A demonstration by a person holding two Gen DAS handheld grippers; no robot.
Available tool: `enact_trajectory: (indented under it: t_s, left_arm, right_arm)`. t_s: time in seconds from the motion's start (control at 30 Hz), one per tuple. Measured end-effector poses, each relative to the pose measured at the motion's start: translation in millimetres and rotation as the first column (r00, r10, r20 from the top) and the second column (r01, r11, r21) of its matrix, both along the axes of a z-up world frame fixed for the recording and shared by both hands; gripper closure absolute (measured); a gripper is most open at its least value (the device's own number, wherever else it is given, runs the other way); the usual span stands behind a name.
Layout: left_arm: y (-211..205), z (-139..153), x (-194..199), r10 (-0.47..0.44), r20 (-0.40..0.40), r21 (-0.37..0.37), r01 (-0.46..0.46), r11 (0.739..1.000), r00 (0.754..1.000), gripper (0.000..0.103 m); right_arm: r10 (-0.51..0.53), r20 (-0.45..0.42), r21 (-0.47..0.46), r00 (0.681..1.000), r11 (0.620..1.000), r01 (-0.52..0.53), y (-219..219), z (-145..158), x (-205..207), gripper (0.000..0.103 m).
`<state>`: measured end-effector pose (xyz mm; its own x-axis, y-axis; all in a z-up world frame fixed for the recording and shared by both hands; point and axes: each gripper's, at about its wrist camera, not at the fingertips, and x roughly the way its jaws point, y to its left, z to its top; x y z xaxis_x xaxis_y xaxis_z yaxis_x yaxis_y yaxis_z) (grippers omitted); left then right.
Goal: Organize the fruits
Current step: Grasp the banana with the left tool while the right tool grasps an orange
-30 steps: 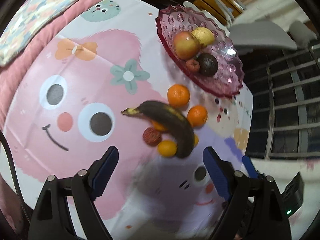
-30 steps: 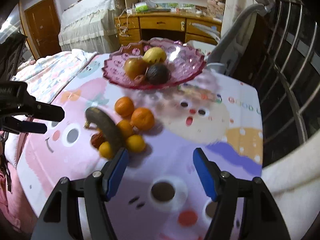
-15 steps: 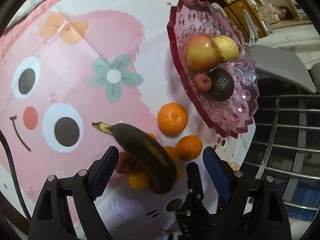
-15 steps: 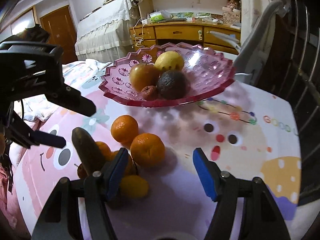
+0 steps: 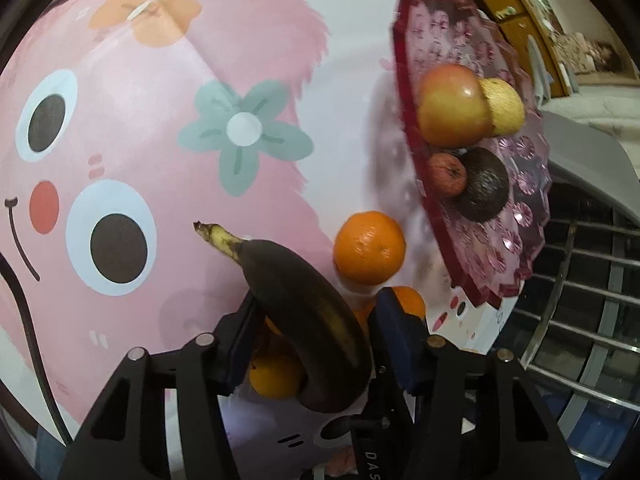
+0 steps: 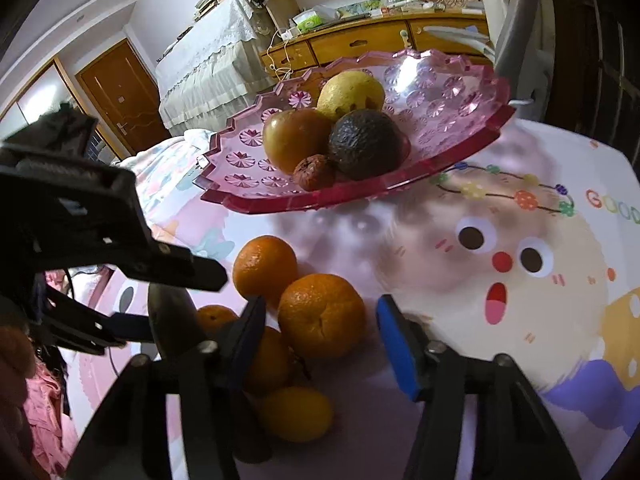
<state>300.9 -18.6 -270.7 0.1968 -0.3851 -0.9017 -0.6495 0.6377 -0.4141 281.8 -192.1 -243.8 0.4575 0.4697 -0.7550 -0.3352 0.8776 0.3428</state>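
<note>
left gripper jaws pinch the dark banana near its thick end, atop the orange pile in front of the pink bowl. best lifted straight up so the oranges underneath don't roll. right gripper jaws are spread around an orange, not touching it; they need centring before closing. both fruits lie just short of the bowl on the desk.

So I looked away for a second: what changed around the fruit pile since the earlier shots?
The left gripper moved in and narrowed its jaws around the blackened banana; whether it grips yet is unclear. The right gripper advanced, open, to straddle an orange. The pink bowl with its four fruits and the loose oranges stayed put.
</note>
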Motion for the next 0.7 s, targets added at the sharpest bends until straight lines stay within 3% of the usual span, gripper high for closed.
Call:
enact_trajectory:
  t_s: [0.1,0.37,0.7]
  left_arm:
    - [3,-3,-1,0.011,-0.008,0.007,-0.011,1.0,1.0,0.057]
    - [7,-1,-9,0.002,0.016,-0.004,-0.002,1.0,1.0,0.061]
    - [4,39,-41,-0.043,0.112,0.022,0.041,0.999,0.993,0.066]
  right_arm:
    - [-0.005,-0.003,-0.007,1.0,1.0,0.005,3,-1,2,0.057]
    - [-0.011,-0.027,-0.016,1.0,1.0,0.01,2,0,3,0.058]
    - [-0.026,0.019,-0.023,0.999,0.999,0.027,-15,25,-16,0.058]
